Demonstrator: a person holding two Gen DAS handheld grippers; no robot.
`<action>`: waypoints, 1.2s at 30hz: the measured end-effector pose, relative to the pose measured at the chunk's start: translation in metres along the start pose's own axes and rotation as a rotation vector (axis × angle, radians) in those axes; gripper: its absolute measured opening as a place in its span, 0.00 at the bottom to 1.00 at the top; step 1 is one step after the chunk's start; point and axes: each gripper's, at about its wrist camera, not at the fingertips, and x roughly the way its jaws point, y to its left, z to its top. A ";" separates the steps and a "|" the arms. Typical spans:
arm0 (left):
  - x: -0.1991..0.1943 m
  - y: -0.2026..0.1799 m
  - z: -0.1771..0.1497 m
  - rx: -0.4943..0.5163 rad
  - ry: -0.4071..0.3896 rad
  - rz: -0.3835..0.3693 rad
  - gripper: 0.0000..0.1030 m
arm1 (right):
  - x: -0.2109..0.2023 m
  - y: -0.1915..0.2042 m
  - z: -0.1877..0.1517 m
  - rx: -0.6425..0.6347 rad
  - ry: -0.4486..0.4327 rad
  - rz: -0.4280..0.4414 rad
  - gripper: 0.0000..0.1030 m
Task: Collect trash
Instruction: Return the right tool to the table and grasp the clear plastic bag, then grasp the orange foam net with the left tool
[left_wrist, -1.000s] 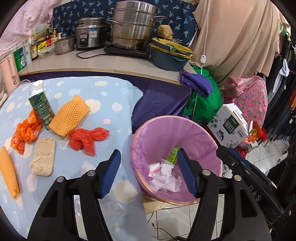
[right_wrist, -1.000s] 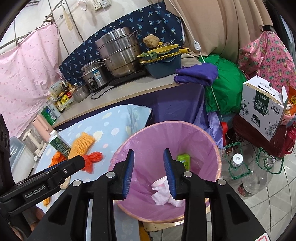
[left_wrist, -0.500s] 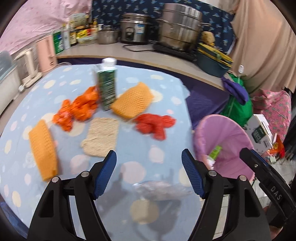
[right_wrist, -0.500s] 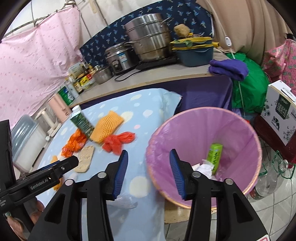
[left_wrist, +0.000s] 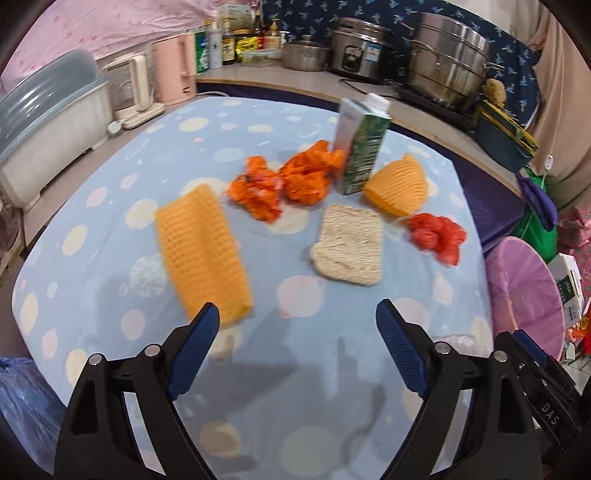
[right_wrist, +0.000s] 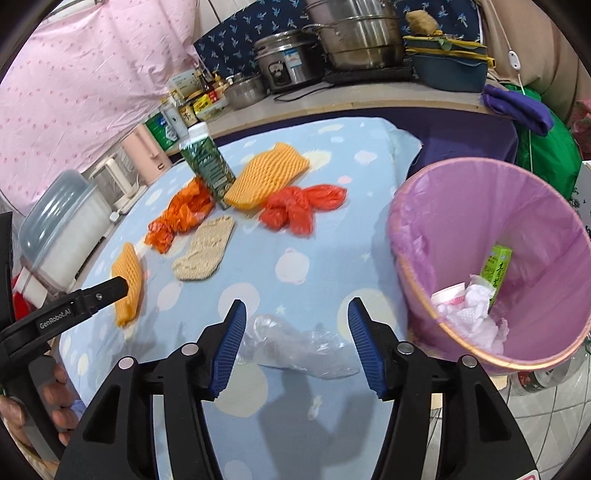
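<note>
Trash lies on a blue dotted tablecloth (left_wrist: 92, 206): a long orange foam net (left_wrist: 201, 251), crumpled orange bags (left_wrist: 291, 181), a green carton (left_wrist: 364, 147), a second foam net (left_wrist: 399, 188), a beige pad (left_wrist: 349, 245) and a red bag (left_wrist: 437, 234). My left gripper (left_wrist: 297, 317) hovers over the near cloth, jaws opening, nothing between them. My right gripper (right_wrist: 295, 317) hangs just above a clear plastic bag (right_wrist: 295, 343), jaws opening, not touching it. The pink-lined bin (right_wrist: 517, 206) at the table's right holds tissue and a green box (right_wrist: 496, 271).
A counter behind carries steel pots (right_wrist: 354, 33), a rice cooker (left_wrist: 360, 48), bottles and a pink kettle (left_wrist: 173, 70). A lidded white container (left_wrist: 44, 122) stands at the table's left. A hand (right_wrist: 55, 402) holds the left gripper's handle. A purple cloth (right_wrist: 517, 107) hangs off the counter.
Both grippers swung left from above the bin to over the table and sank a little. Both sets of jaws have widened. The clear bag now lies under the right gripper.
</note>
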 end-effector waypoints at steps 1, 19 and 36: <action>0.001 0.006 -0.001 -0.006 0.003 0.009 0.81 | 0.004 0.002 -0.002 0.000 0.010 0.003 0.56; 0.047 0.089 0.006 -0.184 0.073 0.097 0.87 | 0.051 0.017 -0.014 -0.038 0.118 -0.023 0.52; 0.066 0.075 0.013 -0.130 0.077 0.029 0.32 | 0.057 0.011 -0.012 -0.040 0.125 -0.014 0.22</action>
